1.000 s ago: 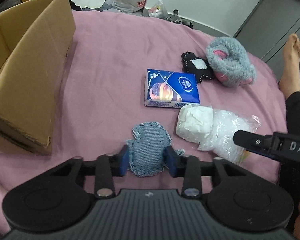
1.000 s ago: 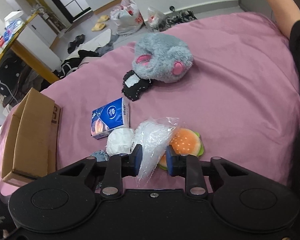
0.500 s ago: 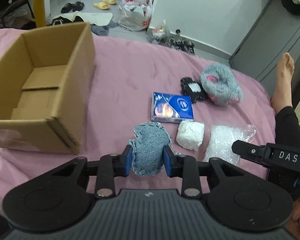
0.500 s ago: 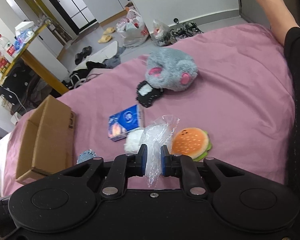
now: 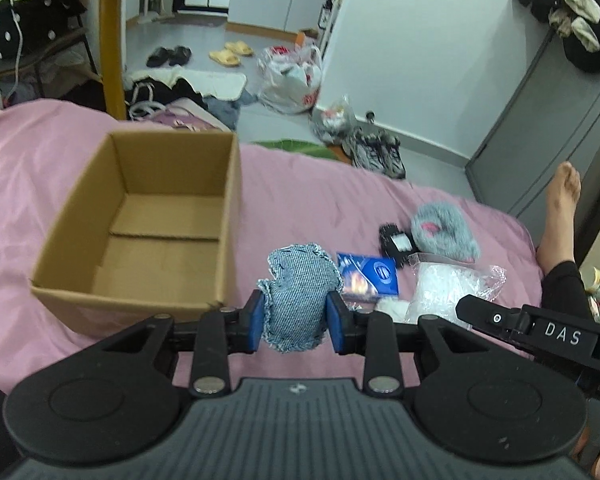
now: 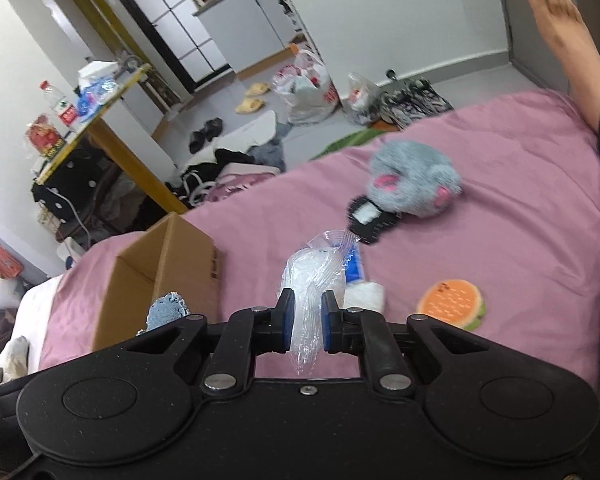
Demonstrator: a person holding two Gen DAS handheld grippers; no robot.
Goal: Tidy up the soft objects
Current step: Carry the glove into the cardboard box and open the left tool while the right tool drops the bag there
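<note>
My left gripper (image 5: 296,316) is shut on a denim pouch (image 5: 298,294), held above the pink bed just right of the open cardboard box (image 5: 148,224). My right gripper (image 6: 305,320) is shut on a clear plastic bag (image 6: 314,276) lifted off the bed; this plastic bag (image 5: 448,288) also shows in the left wrist view. On the bed lie a blue tissue pack (image 5: 374,278), a white soft roll (image 6: 364,296), a burger plush (image 6: 452,308), a black pouch (image 6: 370,220) and a grey plush (image 6: 414,188). The denim pouch (image 6: 166,310) peeks in at the right view's lower left.
The box's inside (image 5: 160,236) holds nothing. A person's bare foot (image 5: 560,204) and dark sleeve (image 5: 564,284) rest at the bed's right edge. Beyond the bed are plastic bags (image 5: 292,80), shoes (image 5: 376,152), a yellow table leg (image 5: 114,44) and a grey cabinet (image 5: 540,128).
Both grippers have risen off the bed with their loads. The left has lifted the denim pouch and drawn back so the box's open top shows; the right has tightened on the bag and raised it.
</note>
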